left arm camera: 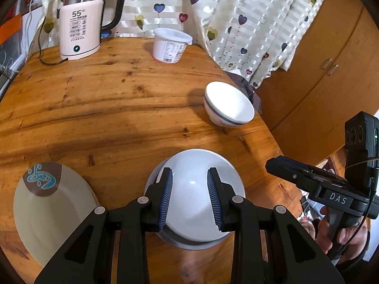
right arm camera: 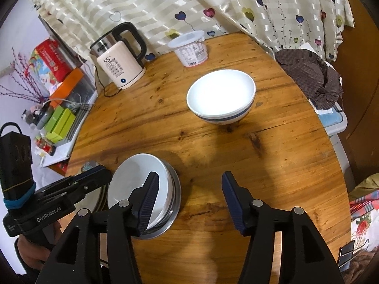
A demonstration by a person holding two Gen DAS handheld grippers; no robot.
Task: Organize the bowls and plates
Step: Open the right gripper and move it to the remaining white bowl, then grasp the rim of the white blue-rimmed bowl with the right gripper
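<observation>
Right gripper [right arm camera: 189, 198] jaws apart, nothing between them, only bare table [right arm camera: 260, 161]. Left gripper [left arm camera: 189, 198] hangs over stacked bowls [left arm camera: 194, 196]; pads part-open either side of top bowl, not pressing that I can see. Beige plate [left arm camera: 52, 208] just left of stack. Remaining striped bowl [right arm camera: 221, 97] sits apart, toward far right table edge. My read: next fetch is striped bowl with right. Approach rim from near side, one pad inside, one outside, clamp firmly; glazed wall likely slippery. Lift clear, nest it centred onto stack.

Left claw [left arm camera: 189, 197] and right claw [right arm camera: 189, 202] agape
</observation>
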